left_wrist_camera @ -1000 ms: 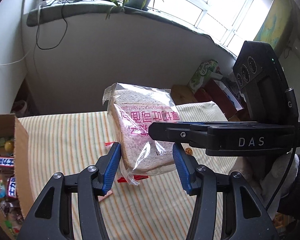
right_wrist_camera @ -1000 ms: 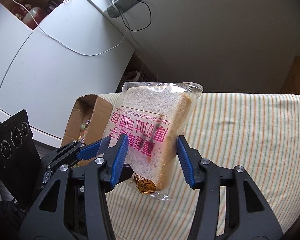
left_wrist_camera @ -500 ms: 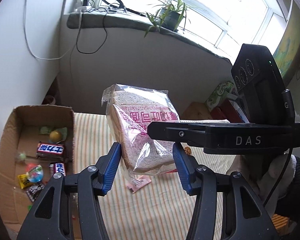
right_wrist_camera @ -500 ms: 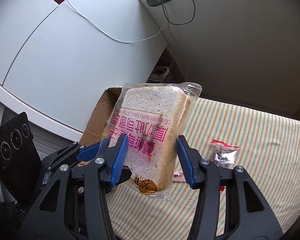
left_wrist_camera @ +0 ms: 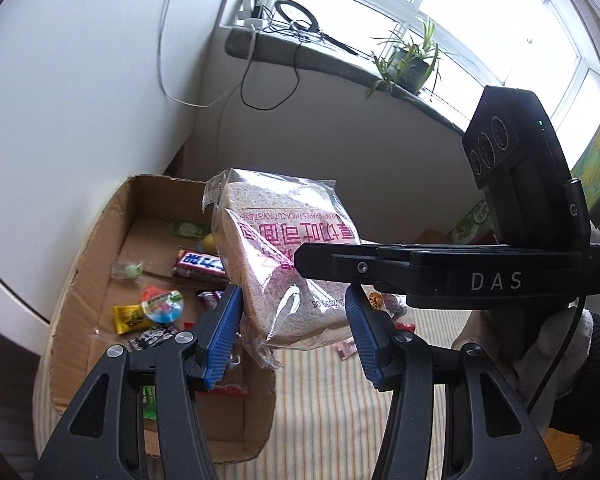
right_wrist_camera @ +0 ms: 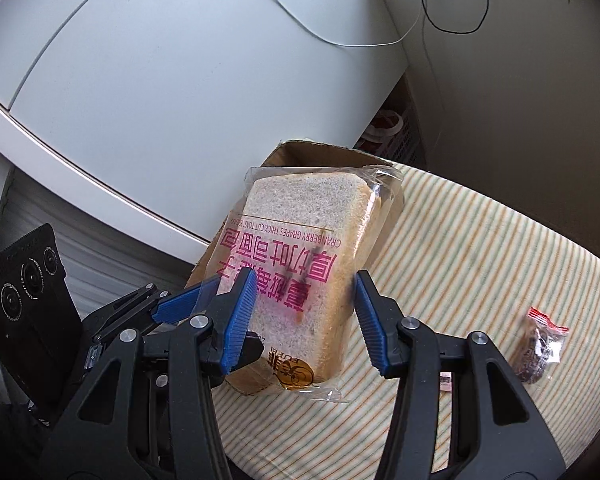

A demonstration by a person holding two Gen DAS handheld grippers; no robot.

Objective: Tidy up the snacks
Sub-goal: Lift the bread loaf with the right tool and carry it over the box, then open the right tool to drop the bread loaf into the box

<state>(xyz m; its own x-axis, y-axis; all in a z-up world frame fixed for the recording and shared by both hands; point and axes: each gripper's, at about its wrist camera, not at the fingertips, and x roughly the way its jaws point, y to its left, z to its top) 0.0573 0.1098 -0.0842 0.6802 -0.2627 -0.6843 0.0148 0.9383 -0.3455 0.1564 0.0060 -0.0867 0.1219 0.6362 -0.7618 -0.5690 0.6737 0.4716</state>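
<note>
Carrying bagged bread slice (left_wrist_camera: 288, 264) toward cardboard box (left_wrist_camera: 100, 248), left gripper (left_wrist_camera: 294, 332) and right gripper (right_wrist_camera: 302, 320) fingers both clamping it; next: lower over box, release.

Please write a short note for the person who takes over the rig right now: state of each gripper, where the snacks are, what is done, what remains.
Left gripper and right gripper: both shut on the clear-wrapped thick slice of bread with pink print, held in the air between them.

The open brown cardboard box stands on the striped cloth; it already holds chocolate bars, a yellow packet and small candies.

Left: lower the bread into the box and release it. Then collect the small red-edged clear packet and the small pink wrapper lying on the cloth.
</note>
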